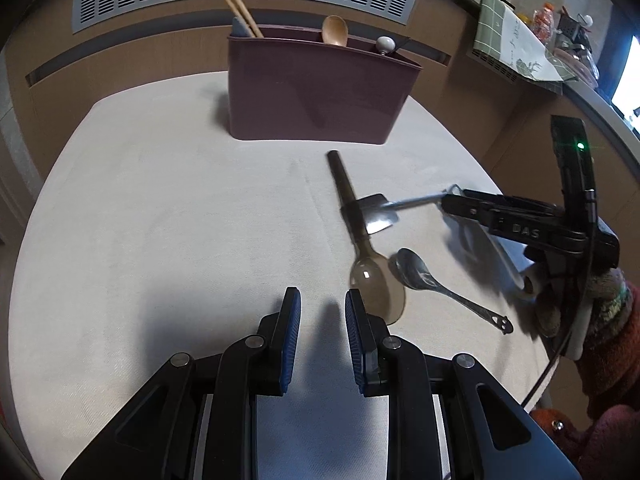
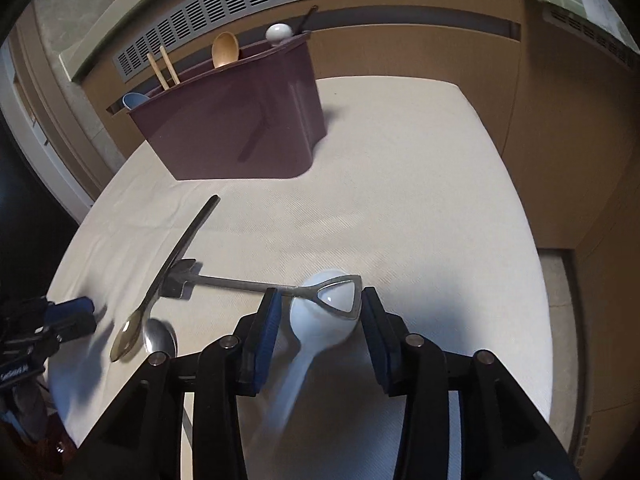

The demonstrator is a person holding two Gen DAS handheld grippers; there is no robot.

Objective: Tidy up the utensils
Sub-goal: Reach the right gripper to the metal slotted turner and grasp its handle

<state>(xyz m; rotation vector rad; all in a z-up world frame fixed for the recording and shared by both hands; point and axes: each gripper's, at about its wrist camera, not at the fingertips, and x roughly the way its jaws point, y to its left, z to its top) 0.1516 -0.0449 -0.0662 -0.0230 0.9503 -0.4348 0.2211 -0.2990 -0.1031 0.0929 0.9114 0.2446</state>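
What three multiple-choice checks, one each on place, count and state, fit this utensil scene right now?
1. Where is the pale wooden spoon? A) upright in the maroon plastic holder B) flat beside it C) absent
2. How many wooden chopsticks stand in the holder? A) one B) two C) four
3. The left gripper has its jaws: A) shut on the spoon B) shut on a chopstick C) apart, empty
Key: 1A, bowl pokes above the rim; 2B, a pair shows; 3C, nothing between them.
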